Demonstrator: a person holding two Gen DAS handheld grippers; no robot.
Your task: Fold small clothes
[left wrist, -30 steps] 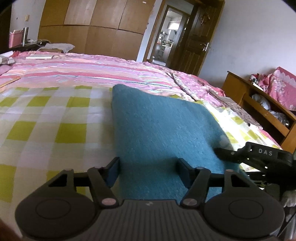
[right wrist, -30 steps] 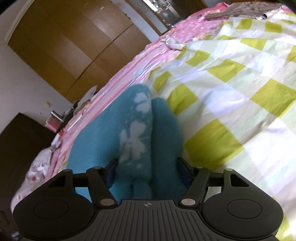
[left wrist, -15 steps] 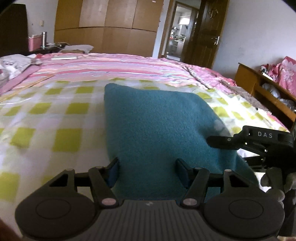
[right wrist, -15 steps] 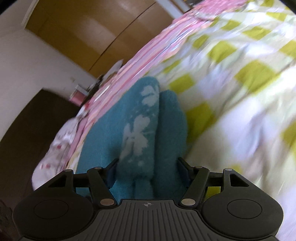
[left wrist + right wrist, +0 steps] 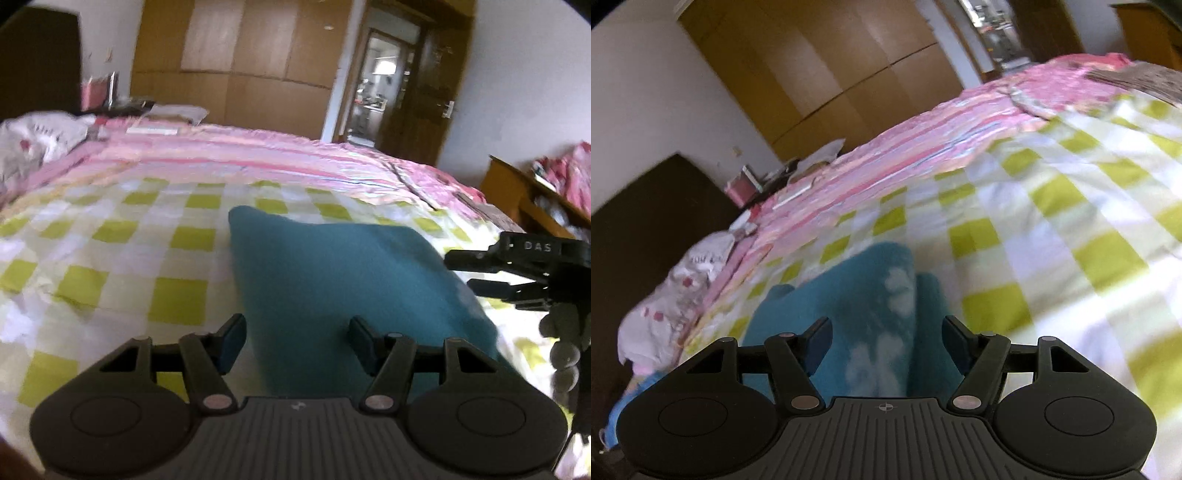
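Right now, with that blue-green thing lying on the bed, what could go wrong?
Both the left tool and the right tool are open around the teal garment, so its folded layers could slump apart. Closing low could also pinch the checked sheet underneath along with the cloth.

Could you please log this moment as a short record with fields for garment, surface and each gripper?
garment: teal garment with pale flower print, lying on the bed
surface: yellow-checked sheet, pink striped quilt beyond it
left gripper: open, fingers either side of the garment's near edge
right gripper: open, straddling the garment
background: wooden wardrobe
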